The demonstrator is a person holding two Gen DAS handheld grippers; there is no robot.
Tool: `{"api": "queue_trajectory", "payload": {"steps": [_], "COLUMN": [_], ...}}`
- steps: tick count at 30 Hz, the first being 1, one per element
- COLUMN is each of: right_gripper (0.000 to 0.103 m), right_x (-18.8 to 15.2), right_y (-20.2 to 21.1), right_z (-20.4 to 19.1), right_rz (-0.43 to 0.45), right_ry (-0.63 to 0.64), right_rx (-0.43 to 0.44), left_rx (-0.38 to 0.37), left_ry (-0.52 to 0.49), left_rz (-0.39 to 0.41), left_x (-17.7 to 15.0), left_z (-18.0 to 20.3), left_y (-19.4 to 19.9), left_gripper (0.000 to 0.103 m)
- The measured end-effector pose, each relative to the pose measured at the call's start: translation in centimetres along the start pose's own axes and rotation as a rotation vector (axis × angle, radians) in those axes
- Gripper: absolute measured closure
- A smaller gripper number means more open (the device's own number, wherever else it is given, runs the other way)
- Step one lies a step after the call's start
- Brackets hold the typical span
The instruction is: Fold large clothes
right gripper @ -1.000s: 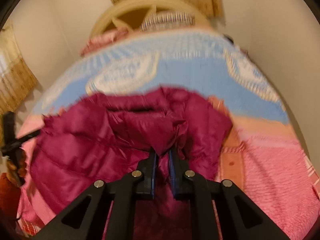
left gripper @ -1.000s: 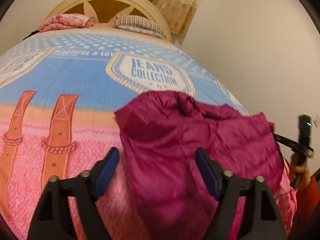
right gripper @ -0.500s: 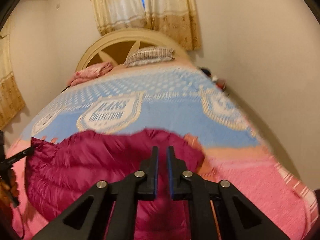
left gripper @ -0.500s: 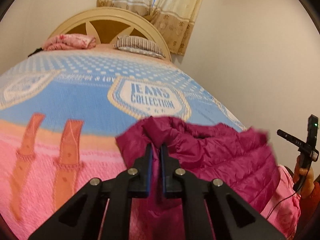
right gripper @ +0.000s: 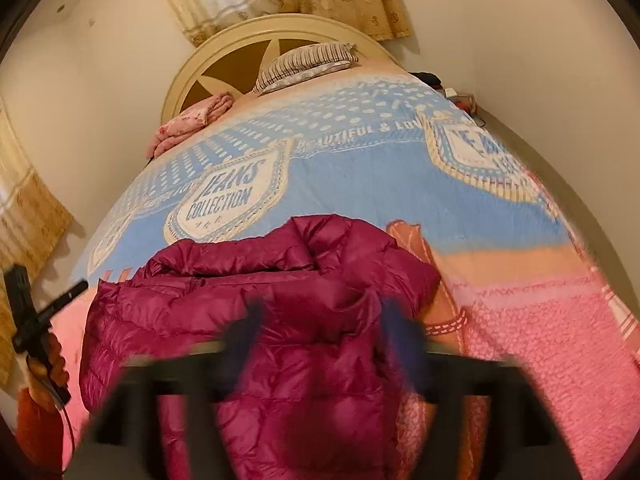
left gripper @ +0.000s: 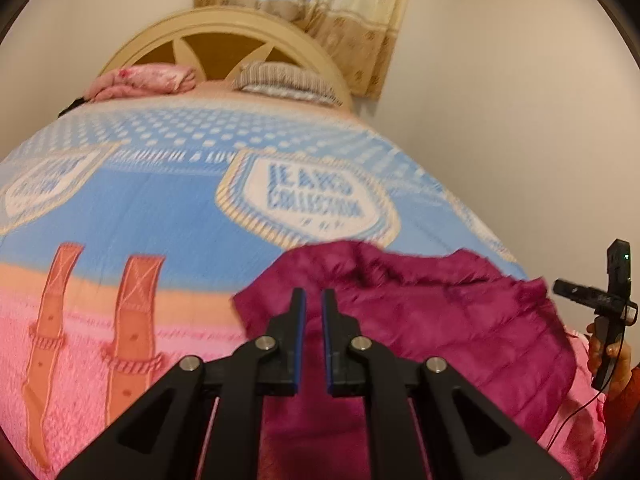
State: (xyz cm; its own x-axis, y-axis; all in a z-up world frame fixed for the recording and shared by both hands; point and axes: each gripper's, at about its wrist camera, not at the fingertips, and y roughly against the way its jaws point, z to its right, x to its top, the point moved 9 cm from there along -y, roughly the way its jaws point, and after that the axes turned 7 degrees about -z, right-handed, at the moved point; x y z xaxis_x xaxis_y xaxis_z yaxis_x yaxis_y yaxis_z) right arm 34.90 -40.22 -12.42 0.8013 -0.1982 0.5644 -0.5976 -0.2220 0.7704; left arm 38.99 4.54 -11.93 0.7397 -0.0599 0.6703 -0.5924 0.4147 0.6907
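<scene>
Counted: one maroon jacket (right gripper: 272, 320) on one bed (right gripper: 560, 340). One striped pillow (right gripper: 308, 60), one folded pink blanket (right gripper: 192, 120), one arched headboard (right gripper: 240, 44). Two grippers: left gripper (left gripper: 314, 300), right gripper (right gripper: 324, 320). Three "Jeans Collection" badges (right gripper: 228, 200) on the bedspread. Two printed straps (left gripper: 136, 300) in the left view.

Bed: a wide bed (right gripper: 540, 320) with a cream arched headboard (right gripper: 248, 46) at the far end.
Cover: a bedspread (left gripper: 168, 200), blue on the far half with "JEANS COLLECTION" badges, pink on the near half with orange strap prints.
Jacket: a magenta quilted jacket (right gripper: 280, 312) lies crumpled on the near part of the bedspread.
Far end: a striped pillow (right gripper: 304, 62) rests by the headboard; a folded pink cloth (right gripper: 192, 122) lies to its left.
</scene>
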Motion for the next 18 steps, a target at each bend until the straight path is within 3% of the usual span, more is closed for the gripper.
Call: {"api": "queue_trajectory", "payload": {"steps": [1,2,3,5,10,11,12,13,14,17,18], "right_gripper": [0.026,0.026,0.025,0.025,0.027,0.047,0.082,0.087,0.09,0.094,0.094], "right_x": [0.0,0.0,-0.1,-0.2,-0.9,-1.0,-1.1,-1.3,-1.5,-1.8,-1.9], "right_y": [-0.2,-0.4,-0.7,-2.0,-5.4,-5.6,-5.7,-5.8,-5.5,-3.4,-2.5], "right_z": [0.0,-0.1,-0.1,-0.7,-1.6,-1.8,-2.0,-2.1,-2.3,-2.9,-3.2], "right_rz": [0.001,-0.008,-0.021,-0.059,-0.112,-0.105,-0.103,-0.107,-0.096,-0.037,-0.011], "right_ry": [0.002,0.003,0.008,0.065,0.204,0.228,0.248,0.252,0.248,0.27,0.277], "right_rx": [0.016,0.028,0.03,0.003,-0.123,-0.139,-0.169,-0.199,-0.193,-0.226,-0.231], "left_rx": [-0.012,-0.017,-0.01,0.024,-0.056,-0.054,-0.036,-0.016,-0.015,-0.074,-0.093], "left_ry": [0.011,0.019,0.024,0.048,0.078,0.059,0.034,0.011,-0.003,-0.022,-0.026], "left_rz": [-0.022,-0.034,-0.04,-0.032,-0.069,-0.078,-0.084,-0.083,-0.076,-0.058,-0.035], "left_x": [-0.6,-1.1,-1.4,-2.0,-2.4,-2.3,-2.3,-2.2,-2.0,-2.0,-2.0], "left_z": [-0.7,-1.1,-1.5,-3.0,-2.9,-2.4,-2.0,-1.6,-1.1,0.4,1.0], "left_y": [-0.1,-0.1,-0.1,0.1,-1.5,-2.0,-2.5,-2.9,-3.3,-3.0,-2.3], "left_gripper": [0.088,0.075,0.052,0.022,0.02,0.02,0.02,0.02,0.023,0.098,0.095]}}
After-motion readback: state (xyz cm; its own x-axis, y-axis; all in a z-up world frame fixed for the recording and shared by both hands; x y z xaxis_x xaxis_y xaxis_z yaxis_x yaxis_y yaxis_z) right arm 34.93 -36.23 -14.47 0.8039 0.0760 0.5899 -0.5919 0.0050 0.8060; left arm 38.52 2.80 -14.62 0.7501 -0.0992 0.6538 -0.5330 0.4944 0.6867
